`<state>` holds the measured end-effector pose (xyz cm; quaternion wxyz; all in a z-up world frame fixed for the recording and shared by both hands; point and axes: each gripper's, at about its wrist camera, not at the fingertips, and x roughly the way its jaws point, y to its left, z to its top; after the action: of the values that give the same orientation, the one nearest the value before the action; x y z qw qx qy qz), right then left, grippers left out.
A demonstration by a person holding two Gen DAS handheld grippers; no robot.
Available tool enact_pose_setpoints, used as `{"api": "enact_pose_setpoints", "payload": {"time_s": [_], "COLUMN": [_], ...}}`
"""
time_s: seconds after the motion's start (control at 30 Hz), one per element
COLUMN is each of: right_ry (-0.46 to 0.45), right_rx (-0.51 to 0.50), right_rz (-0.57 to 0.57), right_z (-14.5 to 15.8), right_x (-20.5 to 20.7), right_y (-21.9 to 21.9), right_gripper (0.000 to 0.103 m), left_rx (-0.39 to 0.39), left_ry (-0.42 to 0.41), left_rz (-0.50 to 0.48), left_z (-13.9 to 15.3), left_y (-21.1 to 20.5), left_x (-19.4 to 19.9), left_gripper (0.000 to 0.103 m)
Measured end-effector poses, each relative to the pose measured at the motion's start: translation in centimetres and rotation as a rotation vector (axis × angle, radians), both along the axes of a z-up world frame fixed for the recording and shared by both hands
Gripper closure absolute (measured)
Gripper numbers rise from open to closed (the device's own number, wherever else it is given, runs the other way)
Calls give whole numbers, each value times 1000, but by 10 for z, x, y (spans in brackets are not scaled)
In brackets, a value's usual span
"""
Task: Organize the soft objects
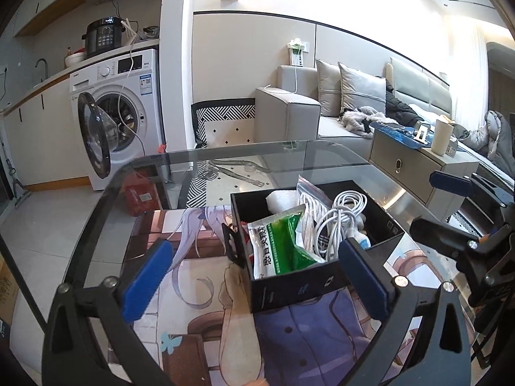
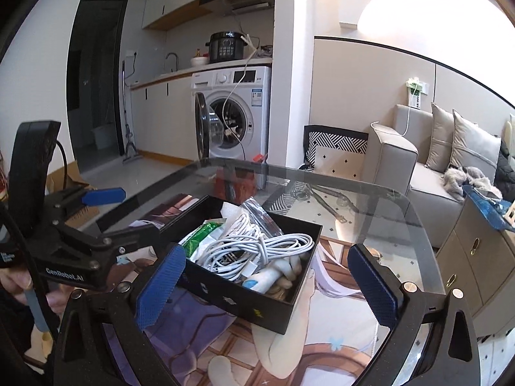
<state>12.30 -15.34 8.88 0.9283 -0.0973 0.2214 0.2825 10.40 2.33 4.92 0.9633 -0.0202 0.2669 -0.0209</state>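
A black open box (image 1: 299,286) (image 2: 244,302) stands on a printed mat on the glass table. It holds a green and white pouch (image 1: 280,244) (image 2: 202,236), a coiled white cable (image 1: 341,215) (image 2: 257,247), a clear zip bag (image 2: 257,215) and a white foam piece (image 1: 281,199). My left gripper (image 1: 254,276) is open, its blue pads either side of the box's near corner. My right gripper (image 2: 267,286) is open, astride the box's near side. Each gripper shows in the other's view, the right (image 1: 457,193) and the left (image 2: 96,196).
The glass table's (image 1: 225,154) far edge curves behind the box. A washing machine (image 1: 119,112) with its door open stands beyond. A grey sofa (image 2: 418,167) and a side cabinet (image 1: 418,164) stand at the right. A red box (image 1: 141,196) lies under the table.
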Motion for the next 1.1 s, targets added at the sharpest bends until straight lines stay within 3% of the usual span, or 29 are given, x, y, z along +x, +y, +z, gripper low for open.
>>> {"api": "enact_pose_setpoints", "payload": {"time_s": [0.87, 1.1], "right_ry": [3, -6], "right_rx": [33, 57], "right_rz": [0, -5], "right_z": [-45, -45], "right_x": [-1, -1], "right_y": [-5, -10], "right_gripper": [1, 1], "left_rx": [2, 0], "left_ry": [-9, -20], "left_rz": [50, 52], "left_z": [-38, -38], "left_y": [-3, -5], "left_x": [2, 0], "left_gripper": [0, 0]}}
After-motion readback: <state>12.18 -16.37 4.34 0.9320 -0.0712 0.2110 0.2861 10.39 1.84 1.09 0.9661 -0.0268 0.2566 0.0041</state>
